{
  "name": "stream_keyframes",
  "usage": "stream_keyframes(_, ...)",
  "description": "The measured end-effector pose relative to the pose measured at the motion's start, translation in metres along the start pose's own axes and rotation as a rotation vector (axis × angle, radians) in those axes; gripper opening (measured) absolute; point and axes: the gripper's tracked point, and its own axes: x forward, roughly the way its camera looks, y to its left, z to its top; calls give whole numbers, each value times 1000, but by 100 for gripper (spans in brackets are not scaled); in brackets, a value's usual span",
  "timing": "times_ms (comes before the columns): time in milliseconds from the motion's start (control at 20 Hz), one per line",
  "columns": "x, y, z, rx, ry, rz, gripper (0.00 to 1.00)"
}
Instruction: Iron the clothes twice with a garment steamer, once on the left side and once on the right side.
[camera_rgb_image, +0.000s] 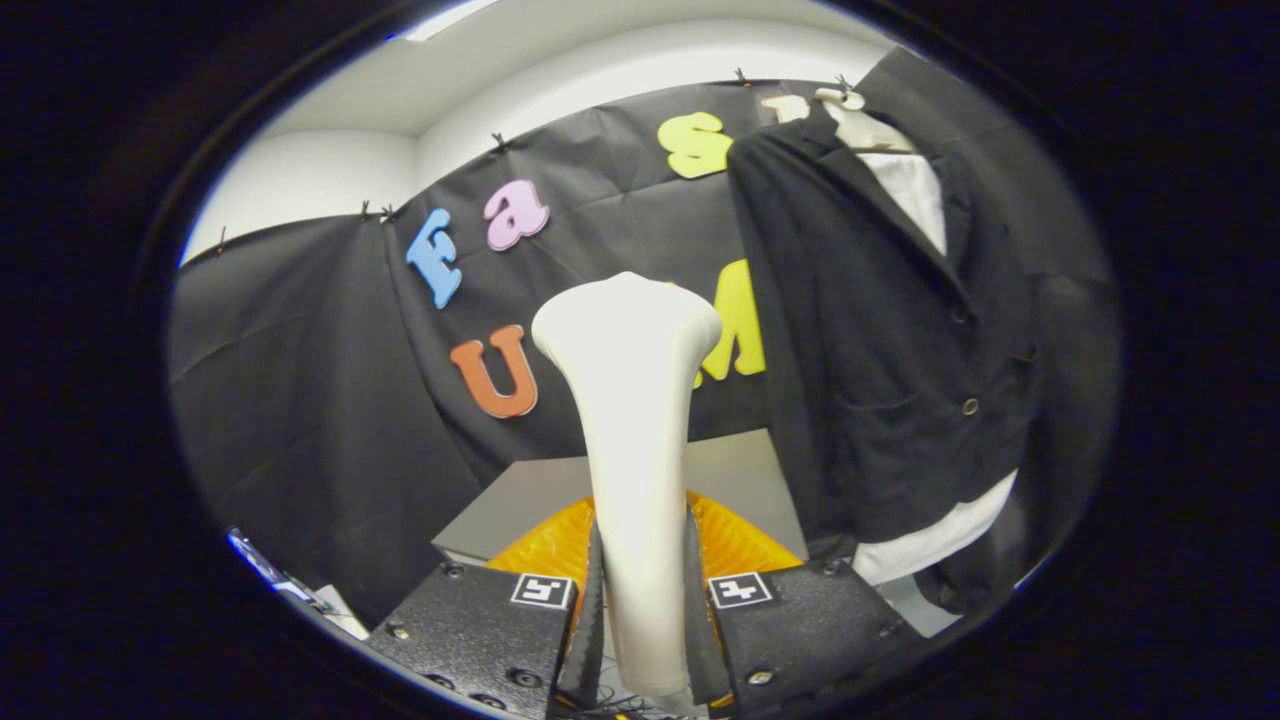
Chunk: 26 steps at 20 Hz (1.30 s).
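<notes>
A cream-white garment steamer (632, 420) stands upright between my two fingers, its wide head up and clear of the cloth wall behind. My gripper (640, 590) is shut on its handle, both ridged pads pressing its sides. To the right of the steamer hangs a black jacket (890, 350) over a white shirt (915, 190) on a hanger, buttons down its front. The steamer head is left of the jacket's edge and apart from it.
An orange ribbed tray (545, 545) lies under the steamer on a grey table (510, 500). The black cloth wall runs behind everything. The white shirt's hem (935, 540) hangs below the jacket near the right finger.
</notes>
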Motion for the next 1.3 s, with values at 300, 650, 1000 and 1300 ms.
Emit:
stream_keyframes(300,-45,-68,62,60,-164,-91,36)
stream_keyframes(650,-52,-134,147,57,-334,-132,36)
stream_keyframes(1000,-22,-154,228,-16,-482,-116,36)
stream_keyframes(1300,7,-154,265,-100,-557,-141,36)
